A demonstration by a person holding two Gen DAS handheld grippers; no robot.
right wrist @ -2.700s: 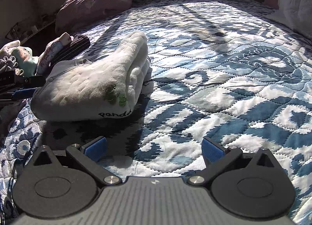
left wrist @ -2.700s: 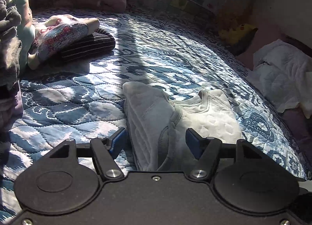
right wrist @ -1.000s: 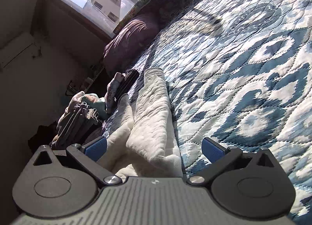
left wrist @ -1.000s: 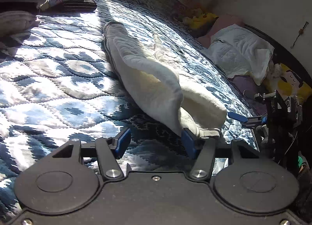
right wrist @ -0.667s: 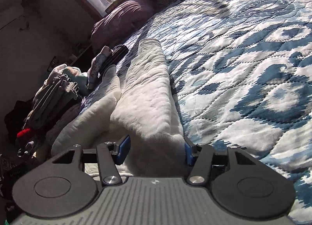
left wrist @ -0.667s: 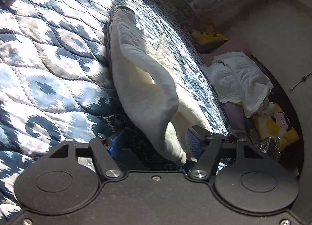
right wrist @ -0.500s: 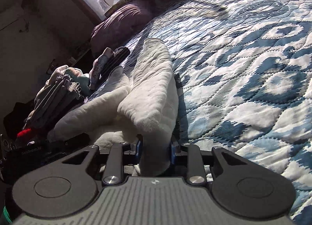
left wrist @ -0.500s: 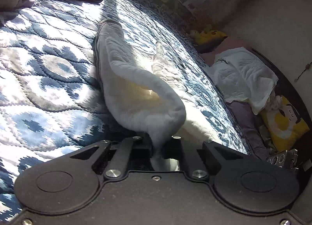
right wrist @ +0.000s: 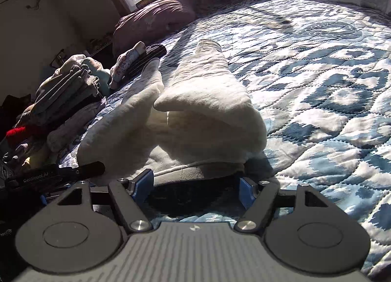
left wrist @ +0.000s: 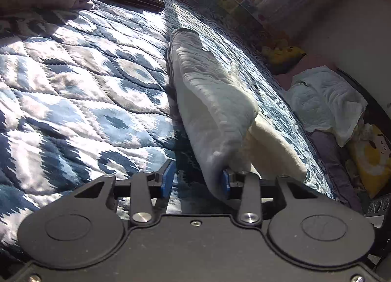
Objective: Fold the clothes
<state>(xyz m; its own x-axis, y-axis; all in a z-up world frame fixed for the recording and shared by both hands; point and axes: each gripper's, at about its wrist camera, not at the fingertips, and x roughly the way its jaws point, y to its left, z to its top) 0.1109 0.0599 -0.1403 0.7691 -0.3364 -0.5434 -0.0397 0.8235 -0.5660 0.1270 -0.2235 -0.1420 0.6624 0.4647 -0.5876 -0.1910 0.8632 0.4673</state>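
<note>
White garment [left wrist: 210, 101] against open left gripper [left wrist: 196, 180]

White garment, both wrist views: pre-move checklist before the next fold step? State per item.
1. Left gripper released: ok. Its fingers are apart; the white garment only leans against the right-hand blue pad.
2. Right gripper released: ok. Fingers wide apart, the cloth edge lies just ahead of them, not pinched.
3. Garment resting on the quilt: ok, nothing held up.
4. Fold tidy: not ok. One lobe humps up and a second flap splays out beside it.
5. Hem layers aligned: cannot tell, the near edge is in shadow.
6. Space around the garment: ok on the sunlit side; the stack of folded clothes sits close on the other side.
</note>
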